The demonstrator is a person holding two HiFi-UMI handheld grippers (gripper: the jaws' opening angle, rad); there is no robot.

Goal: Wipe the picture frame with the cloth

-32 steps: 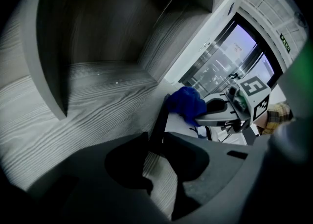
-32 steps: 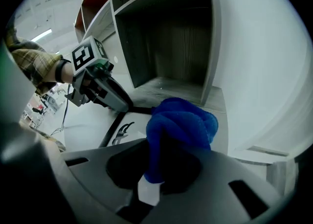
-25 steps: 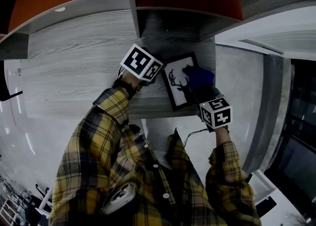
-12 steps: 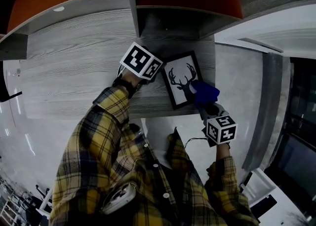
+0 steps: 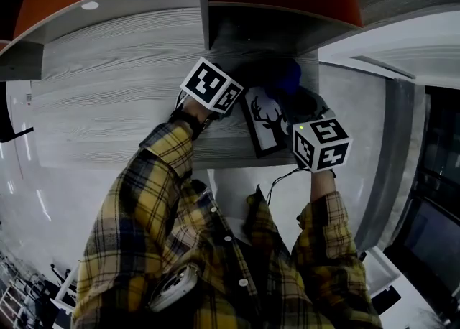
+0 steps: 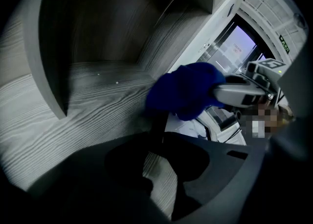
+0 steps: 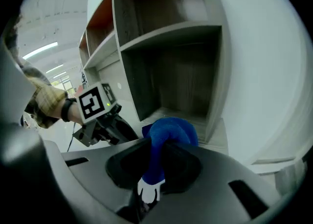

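To wipe well, we judge that our left gripper [image 6: 159, 140] should brace the picture frame [image 5: 265, 122] firmly. Meanwhile the blue cloth [image 5: 285, 76] sweeps along the top edge and then down over the deer print, with light, even pressure so the frame does not twist out of the grip.

On the left, the jaws are nearly together, pinched on the frame's thin dark side edge, which stands upright between them. The frame is tilted between the two grippers at the grey worktop [image 5: 108, 105]; we cannot tell whether it rests on it. On the right, our right gripper [image 7: 156, 157] has its jaws clamped on a bunched fold of the cloth, whose rounded end meets the frame's upper edge.
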